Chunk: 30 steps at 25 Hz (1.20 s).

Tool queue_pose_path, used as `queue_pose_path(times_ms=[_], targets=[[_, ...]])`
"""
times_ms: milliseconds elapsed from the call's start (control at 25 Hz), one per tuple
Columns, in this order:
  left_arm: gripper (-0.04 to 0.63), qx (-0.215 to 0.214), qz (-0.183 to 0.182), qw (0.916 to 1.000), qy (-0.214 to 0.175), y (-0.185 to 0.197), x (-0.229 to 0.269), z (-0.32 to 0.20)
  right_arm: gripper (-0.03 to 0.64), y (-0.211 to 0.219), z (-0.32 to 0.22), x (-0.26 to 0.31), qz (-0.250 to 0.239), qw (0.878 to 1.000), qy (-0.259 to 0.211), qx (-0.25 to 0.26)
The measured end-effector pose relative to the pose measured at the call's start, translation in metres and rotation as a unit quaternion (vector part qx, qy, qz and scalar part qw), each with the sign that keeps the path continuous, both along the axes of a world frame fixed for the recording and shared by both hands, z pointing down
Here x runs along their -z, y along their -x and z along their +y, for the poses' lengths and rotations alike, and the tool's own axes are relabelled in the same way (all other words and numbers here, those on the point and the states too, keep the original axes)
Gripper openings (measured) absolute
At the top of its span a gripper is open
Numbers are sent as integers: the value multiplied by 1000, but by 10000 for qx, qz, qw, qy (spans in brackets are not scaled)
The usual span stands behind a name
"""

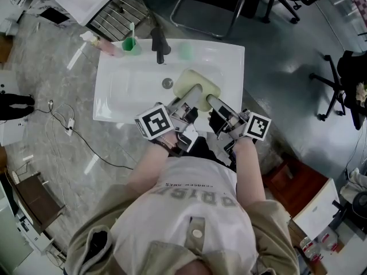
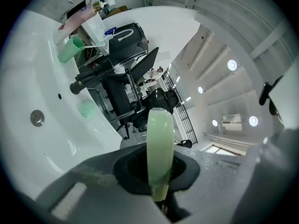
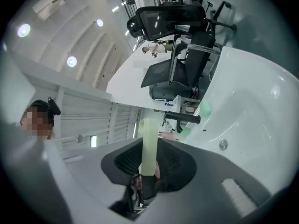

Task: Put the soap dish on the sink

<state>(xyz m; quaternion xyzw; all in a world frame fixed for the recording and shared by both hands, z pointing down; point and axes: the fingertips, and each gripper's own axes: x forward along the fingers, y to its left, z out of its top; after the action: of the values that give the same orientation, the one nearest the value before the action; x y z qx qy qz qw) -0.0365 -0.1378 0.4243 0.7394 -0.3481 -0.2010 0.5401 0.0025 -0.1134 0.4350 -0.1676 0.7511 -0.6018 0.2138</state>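
Observation:
The pale green soap dish (image 1: 196, 82) hangs over the right part of the white sink (image 1: 230, 67), just right of the drain (image 1: 167, 83). Both grippers hold it by its near rim. My left gripper (image 1: 195, 91) is shut on the rim's left part, and my right gripper (image 1: 210, 99) is shut on the right part. In the left gripper view the soap dish (image 2: 160, 143) shows edge-on, pinched in the left gripper (image 2: 158, 183). The right gripper view gives the same: the thin dish rim (image 3: 149, 143) is clamped in the right gripper (image 3: 146, 174).
A black faucet (image 1: 160, 46) stands at the sink's back rim, with a green cup (image 1: 131, 44) holding a toothbrush to its left and a pale green round thing (image 1: 185, 51) to its right. Office chairs (image 1: 338, 79) stand beyond and to the right. A cable (image 1: 69, 125) lies left.

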Motion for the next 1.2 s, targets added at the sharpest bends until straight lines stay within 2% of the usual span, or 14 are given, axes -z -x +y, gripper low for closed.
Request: queue_pose_path(times_ms=[320,480,600,720,840,1040,1120,1200], targets=[[21,-179,42,9998,0,-5,-2,-6,66,-3,-4,-4,-55,9998,174,-16],[29,-228,-146,9996,-2,-7,-9,-9,66,-7,-8,-7,0,9997,218,-100],[115,-366,-414,9984,-150,-7,-12,-11,66,-12,-12,-10,-6,9994,279,-201],[272,-702,-634,9939,-565,-12,-4,-13,66,-17,-17,-10,-15,9992,280,-289],[333,-1044,-1107,9837,-960,-10,-3,-13,66,-23,-21,-10,-23,9990,279,-340],[354,-1354,-1811,9623,-1511,7,-1,-17,64,-30,-26,-11,5,9993,243,-300],[354,-1541,-2208,9466,-1771,13,1,-19,64,-32,-27,-13,95,9994,219,-237],[359,-1866,-2756,9198,-2078,15,0,-19,63,-34,-29,-14,194,9995,189,-160]])
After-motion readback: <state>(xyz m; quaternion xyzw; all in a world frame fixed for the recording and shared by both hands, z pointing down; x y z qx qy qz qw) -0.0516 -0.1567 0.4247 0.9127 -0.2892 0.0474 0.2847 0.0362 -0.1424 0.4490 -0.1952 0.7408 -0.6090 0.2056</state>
